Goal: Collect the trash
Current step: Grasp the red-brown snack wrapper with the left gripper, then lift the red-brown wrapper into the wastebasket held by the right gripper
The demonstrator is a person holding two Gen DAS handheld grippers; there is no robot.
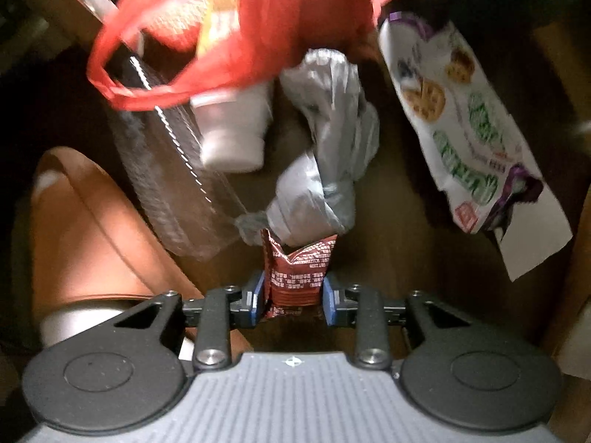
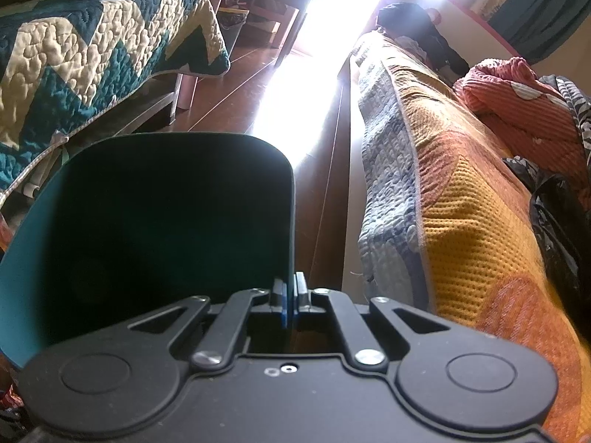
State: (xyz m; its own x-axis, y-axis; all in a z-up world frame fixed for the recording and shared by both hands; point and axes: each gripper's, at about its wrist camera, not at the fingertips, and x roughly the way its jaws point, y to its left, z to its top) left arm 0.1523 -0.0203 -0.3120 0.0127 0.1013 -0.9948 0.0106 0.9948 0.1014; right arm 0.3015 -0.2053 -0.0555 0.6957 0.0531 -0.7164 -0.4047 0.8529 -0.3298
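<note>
- The left gripper [image 1: 294, 297] points down at a wooden floor [image 1: 388, 243]; its blue pads press both sides of a crinkled dark red snack wrapper [image 1: 295, 273] with white print, so it has the wrapper pinched.
- Just beyond the wrapper, touching its top, lies a crumpled grey plastic bag [image 1: 328, 140].
- To the left sit a ribbed clear plastic tray [image 1: 166, 170] and a white plastic cup [image 1: 232, 129] lying on its side.
- Right of the grey bag lies a flat white biscuit packet [image 1: 465, 125] with purple corners.
- Farthest off is a blurred red bag [image 1: 236, 29], probably thin plastic; something yellow shows in it.
- The right gripper [image 2: 290, 301] has its pads clamped tight on the thin rim of a teal plastic bin [image 2: 22, 258]; the interior is dark and appears empty.
- Beyond the bin: a zigzag quilted bed [image 2: 92, 55] on the left, an orange waffle-knit blanket [image 2: 472, 214] on the right.
</note>
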